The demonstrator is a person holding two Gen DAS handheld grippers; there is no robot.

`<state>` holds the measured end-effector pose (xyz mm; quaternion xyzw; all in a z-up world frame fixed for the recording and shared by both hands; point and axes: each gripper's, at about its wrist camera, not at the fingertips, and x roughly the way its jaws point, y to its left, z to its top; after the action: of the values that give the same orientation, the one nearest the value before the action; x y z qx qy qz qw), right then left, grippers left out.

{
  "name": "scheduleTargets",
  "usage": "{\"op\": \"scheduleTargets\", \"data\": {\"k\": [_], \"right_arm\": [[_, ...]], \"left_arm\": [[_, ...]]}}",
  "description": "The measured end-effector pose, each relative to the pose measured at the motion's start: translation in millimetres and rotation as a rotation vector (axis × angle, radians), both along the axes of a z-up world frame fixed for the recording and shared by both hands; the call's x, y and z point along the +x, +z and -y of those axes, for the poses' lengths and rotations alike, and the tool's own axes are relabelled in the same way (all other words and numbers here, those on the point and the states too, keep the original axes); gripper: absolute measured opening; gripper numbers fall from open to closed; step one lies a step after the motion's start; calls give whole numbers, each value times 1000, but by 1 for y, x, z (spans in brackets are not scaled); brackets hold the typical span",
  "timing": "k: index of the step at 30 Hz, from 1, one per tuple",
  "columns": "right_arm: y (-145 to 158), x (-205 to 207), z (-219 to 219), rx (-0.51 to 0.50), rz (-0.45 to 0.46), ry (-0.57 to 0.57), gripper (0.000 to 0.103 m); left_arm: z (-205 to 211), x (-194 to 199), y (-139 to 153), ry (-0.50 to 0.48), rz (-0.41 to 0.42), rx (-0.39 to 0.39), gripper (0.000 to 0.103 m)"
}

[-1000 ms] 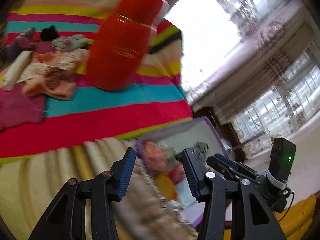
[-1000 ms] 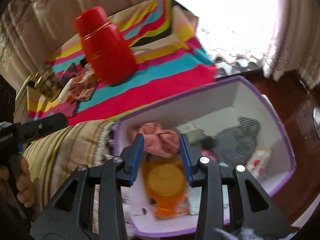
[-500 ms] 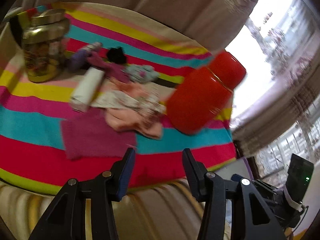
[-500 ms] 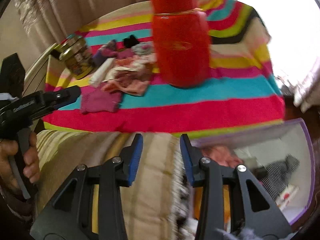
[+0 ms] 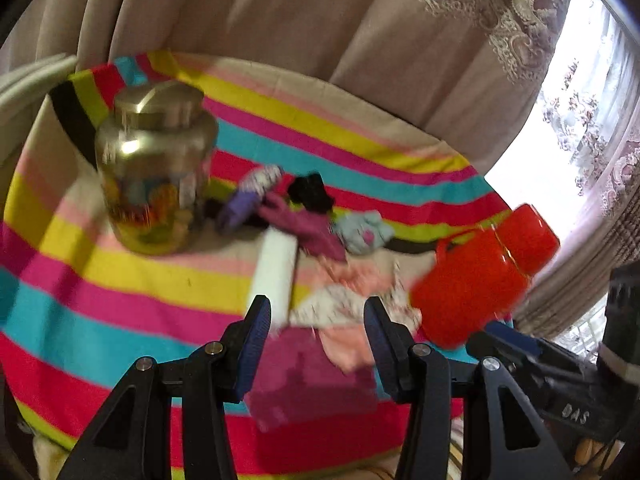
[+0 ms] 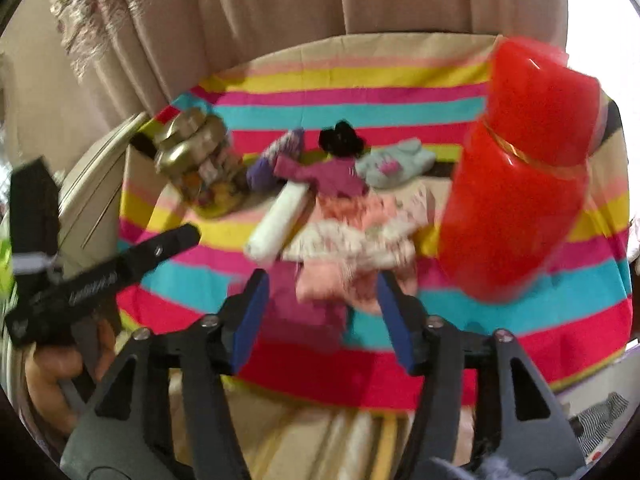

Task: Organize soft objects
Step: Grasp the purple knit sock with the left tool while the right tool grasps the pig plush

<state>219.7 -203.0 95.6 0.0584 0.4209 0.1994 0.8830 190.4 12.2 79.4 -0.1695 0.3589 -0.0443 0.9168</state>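
Left wrist view. Left tool (image 5: 316, 334): jaws part-open, nothing between the pads; it hovers above the near edge of the soft pile (image 5: 336, 280) on the striped cloth (image 5: 120, 280) over the desk. Pile holds a magenta knit cloth (image 5: 312, 376) nearest, a peach garment (image 5: 344, 344), a white roll (image 5: 276, 272), and further off a grey-blue sock (image 5: 364, 232), a black piece (image 5: 310, 192) and a purple piece (image 5: 244, 200). Gold jar (image 5: 154, 168) far left; red flask (image 5: 484, 276) right, close to the pile.

Right wrist view. Right tool (image 6: 324, 316): jaws opening, nothing between them, above the same magenta and peach pieces. Left tool's handle and a hand (image 6: 52, 376) at the left edge.

Risks, as judged: both tools aim at one spot and could clash; a closing grasp may gather several overlapped layers, or the striped cloth, instead of one item; a sideways sweep could tip the flask.

Obscured: motion blur smears the jar, flask and garment edges. The storage box (image 6: 600, 416) is cut off at lower right, contents barely legible. How the layers interlock cannot be told.
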Motion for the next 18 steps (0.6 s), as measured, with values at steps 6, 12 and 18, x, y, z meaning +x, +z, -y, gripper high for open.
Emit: {"op": "scheduleTargets", "data": {"k": [6,12,18], "right_arm": [[8,70,-24,33,20,-110,74],[-19,134,-34,19,-37,-238,75],[-56,181,-32,-8,-119,-338,78]], "left_arm": [[-7,42,22,6,41,108,50],[0,102,28,3,7,246,50],[5,160,-5,-5,-100,332,50]]}}
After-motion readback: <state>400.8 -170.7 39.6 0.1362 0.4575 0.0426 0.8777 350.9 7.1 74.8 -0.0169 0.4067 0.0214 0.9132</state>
